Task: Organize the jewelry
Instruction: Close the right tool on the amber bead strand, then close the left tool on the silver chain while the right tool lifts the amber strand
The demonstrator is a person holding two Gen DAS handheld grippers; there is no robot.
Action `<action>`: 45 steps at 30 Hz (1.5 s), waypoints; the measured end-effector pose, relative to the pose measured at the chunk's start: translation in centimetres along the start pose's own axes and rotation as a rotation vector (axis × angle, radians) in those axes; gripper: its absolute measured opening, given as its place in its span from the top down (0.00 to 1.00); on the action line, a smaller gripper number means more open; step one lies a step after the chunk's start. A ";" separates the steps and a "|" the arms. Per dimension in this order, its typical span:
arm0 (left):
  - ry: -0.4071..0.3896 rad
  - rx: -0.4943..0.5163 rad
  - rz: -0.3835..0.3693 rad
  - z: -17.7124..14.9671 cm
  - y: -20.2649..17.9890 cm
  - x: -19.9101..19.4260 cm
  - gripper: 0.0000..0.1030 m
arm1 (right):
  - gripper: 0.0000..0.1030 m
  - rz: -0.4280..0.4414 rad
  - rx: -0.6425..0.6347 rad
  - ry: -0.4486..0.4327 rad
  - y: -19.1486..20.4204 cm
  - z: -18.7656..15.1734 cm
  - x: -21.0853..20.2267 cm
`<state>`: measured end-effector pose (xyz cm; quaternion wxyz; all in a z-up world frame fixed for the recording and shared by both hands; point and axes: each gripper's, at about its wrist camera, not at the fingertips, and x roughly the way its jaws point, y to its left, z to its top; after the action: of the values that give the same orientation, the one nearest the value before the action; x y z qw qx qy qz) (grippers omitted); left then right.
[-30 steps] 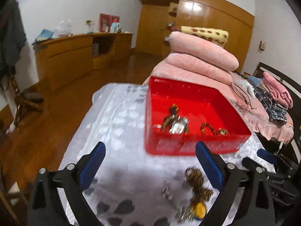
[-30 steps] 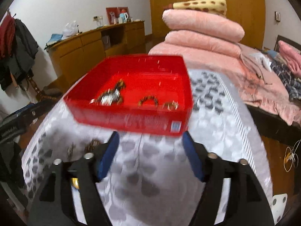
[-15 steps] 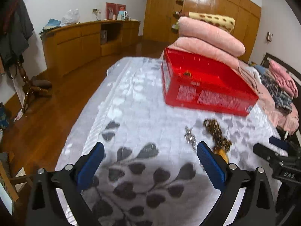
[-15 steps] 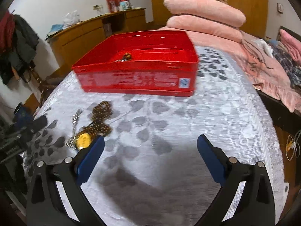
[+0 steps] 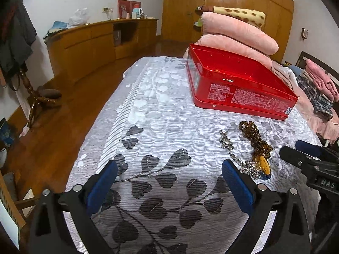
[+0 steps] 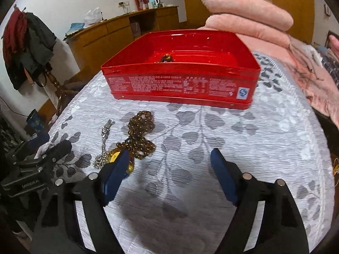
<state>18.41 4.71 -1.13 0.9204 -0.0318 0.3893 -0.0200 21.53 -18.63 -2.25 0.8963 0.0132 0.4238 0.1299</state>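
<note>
A red tin box (image 5: 239,93) (image 6: 182,84) stands at the far side of the cloth-covered table. A bit of jewelry (image 6: 166,58) shows inside it. In front of it lie a brown bead necklace (image 5: 255,138) (image 6: 141,131) with a yellow pendant (image 5: 263,164), and a silver chain (image 5: 235,154) (image 6: 103,146). My left gripper (image 5: 169,182) is open and empty, low over the cloth, left of the jewelry. My right gripper (image 6: 169,173) is open and empty; its left finger (image 6: 115,175) is just over the pendant.
The table has a white cloth with grey leaf print (image 5: 159,127). Pink folded bedding (image 5: 237,33) lies behind the box. A wooden sideboard (image 5: 95,44) stands along the left wall. A coat rack (image 6: 27,42) is at the left. Each gripper shows in the other's view.
Both grippers have pulled back from above the red box and dropped low over the table. The box now sits farther off and the loose jewelry lies just ahead.
</note>
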 end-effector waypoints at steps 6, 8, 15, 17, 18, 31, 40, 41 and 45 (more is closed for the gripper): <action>0.002 -0.006 0.000 0.5 0.2 0.4 0.06 | 0.35 0.025 -0.012 0.005 1.0 1.0 1.0; 0.003 -0.012 0.001 0.6 0.3 0.5 0.06 | 0.37 0.034 -0.021 0.006 1.6 1.5 1.3; 0.017 -0.026 -0.003 1.1 0.8 1.1 0.06 | 0.48 0.038 -0.026 0.040 2.3 2.4 3.1; 0.020 -0.028 -0.001 1.2 0.9 1.2 0.06 | 0.52 0.039 -0.022 0.051 2.4 2.5 3.6; 0.021 -0.029 -0.001 1.2 1.0 1.3 0.06 | 0.53 0.039 -0.020 0.058 2.4 2.6 3.9; 0.039 -0.032 -0.016 1.3 0.8 1.7 0.06 | 0.79 -0.011 -0.051 0.058 2.7 2.9 4.5; 0.046 0.015 -0.094 1.0 -2.7 1.3 0.06 | 0.79 -0.029 0.011 0.007 -0.9 2.2 0.7; 0.047 0.019 -0.099 0.9 -3.2 1.3 0.06 | 0.79 -0.032 0.017 0.003 -1.2 2.1 0.3; 0.059 0.031 -0.124 0.8 -4.6 1.5 0.06 | 0.79 -0.037 0.037 -0.009 -2.3 1.5 -0.8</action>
<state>19.93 0.04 -1.32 0.9058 -0.0407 0.4132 -0.0838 22.71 -20.93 -0.94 0.9002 0.0227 0.4221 0.1052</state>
